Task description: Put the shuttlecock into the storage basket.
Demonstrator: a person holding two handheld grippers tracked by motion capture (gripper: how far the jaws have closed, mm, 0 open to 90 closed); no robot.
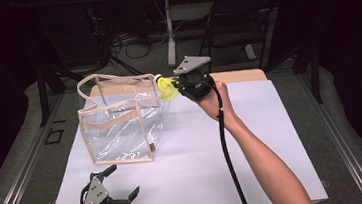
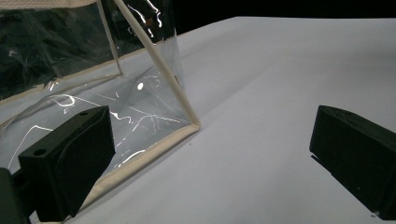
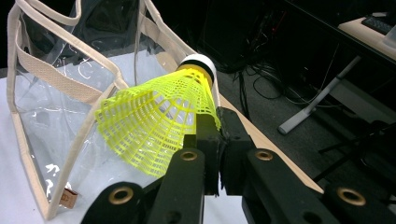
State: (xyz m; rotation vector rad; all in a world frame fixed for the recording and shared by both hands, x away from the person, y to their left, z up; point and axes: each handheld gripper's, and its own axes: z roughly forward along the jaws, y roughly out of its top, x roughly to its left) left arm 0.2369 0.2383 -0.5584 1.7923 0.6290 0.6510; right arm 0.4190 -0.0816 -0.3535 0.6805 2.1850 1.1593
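Currently right tongs (image 3: 212, 122) clamp the yellow mesh plastic shuttlecock's (image 3: 159, 119) skirt, beside the clear beige-trimmed vinyl bag's (image 1: 120, 123) rim. Left tongs (image 2: 210, 154) gape wide, empty, on the white bench (image 1: 253, 140) just beside that bag.

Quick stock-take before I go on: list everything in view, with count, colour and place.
shuttlecock: one, yellow mesh skirt, white cap, held at the bag's right edge
bag: one, clear plastic, beige trim, standing on the table's left half
table: one, white top
chair: one, black, on the floor beyond the table
right gripper: black, shut on the shuttlecock's skirt
left gripper: black, open, near the table's front-left edge
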